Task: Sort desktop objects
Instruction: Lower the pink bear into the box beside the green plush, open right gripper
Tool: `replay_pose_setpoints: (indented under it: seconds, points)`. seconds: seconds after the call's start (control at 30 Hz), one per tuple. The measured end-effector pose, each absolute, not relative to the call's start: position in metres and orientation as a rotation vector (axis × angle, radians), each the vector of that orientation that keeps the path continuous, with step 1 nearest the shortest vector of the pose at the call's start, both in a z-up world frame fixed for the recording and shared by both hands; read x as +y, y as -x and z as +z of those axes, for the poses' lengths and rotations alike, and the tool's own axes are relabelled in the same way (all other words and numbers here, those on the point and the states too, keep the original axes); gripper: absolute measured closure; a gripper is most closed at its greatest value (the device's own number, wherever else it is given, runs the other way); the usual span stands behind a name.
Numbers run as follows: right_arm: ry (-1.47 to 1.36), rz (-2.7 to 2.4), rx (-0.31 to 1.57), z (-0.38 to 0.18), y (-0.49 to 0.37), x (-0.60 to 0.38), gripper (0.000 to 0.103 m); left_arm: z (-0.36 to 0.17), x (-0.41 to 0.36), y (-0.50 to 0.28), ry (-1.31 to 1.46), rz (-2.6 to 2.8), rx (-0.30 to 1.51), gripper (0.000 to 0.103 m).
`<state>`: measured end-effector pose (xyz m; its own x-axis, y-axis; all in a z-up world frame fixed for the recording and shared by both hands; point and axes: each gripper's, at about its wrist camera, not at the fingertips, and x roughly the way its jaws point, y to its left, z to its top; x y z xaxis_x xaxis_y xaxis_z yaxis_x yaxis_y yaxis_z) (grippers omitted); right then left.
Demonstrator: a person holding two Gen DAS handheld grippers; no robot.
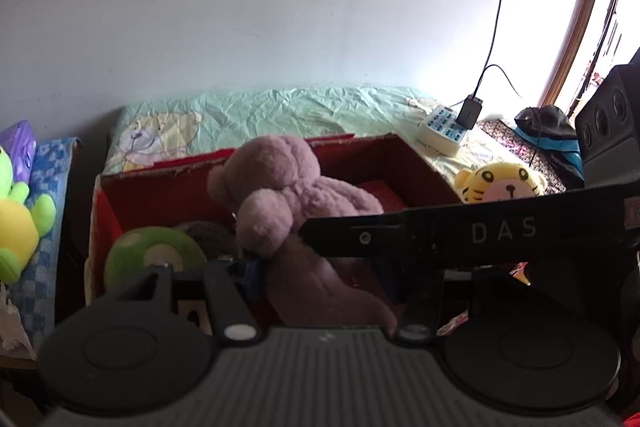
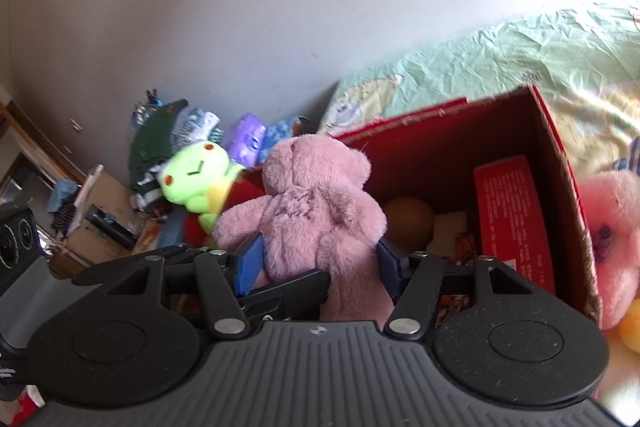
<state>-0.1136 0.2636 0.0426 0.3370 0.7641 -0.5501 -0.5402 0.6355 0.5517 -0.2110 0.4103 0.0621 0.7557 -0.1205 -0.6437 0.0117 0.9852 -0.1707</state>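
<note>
Both grippers, left [image 1: 320,279] and right [image 2: 320,263], clamp one mauve teddy bear [image 2: 316,211] over the red cardboard box [image 2: 560,163]; inside: one orange ball [image 2: 408,223], one red carton [image 2: 512,211]; right gripper's black finger [image 1: 460,231] crosses left view; one tiger plush [image 1: 500,183] beside box

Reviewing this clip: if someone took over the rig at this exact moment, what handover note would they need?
Left tool: shut low on the mauve teddy bear.
Right tool: pads pressed on the same bear's sides.
Bear: upright over the near part of the red box, not yet released.
In the box: green round toy, orange ball, red packet.
Outside: yellow tiger plush on the bedspread, green frog plush left of the box, pink plush by its right wall.
Likely next: lower the bear in, let go, fetch the rest.
</note>
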Motion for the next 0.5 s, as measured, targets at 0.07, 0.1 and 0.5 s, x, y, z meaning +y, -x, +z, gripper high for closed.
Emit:
replay_pose_setpoints:
  seconds: [0.07, 0.1, 0.5]
  points:
    - [-0.281, 0.841, 0.900, 0.034, 0.110, 0.265, 0.041, 0.053, 0.412, 0.208, 0.156, -0.066, 0.737, 0.049]
    - [-0.278, 0.830, 0.917, 0.030, 0.108, 0.268, 0.041, 0.048, 0.414, 0.206, 0.156, -0.060, 0.754, 0.049]
    - [-0.222, 0.805, 1.107, 0.007, 0.097, 0.295, 0.040, 0.030, 0.428, 0.213, 0.138, 0.016, 0.850, 0.050]
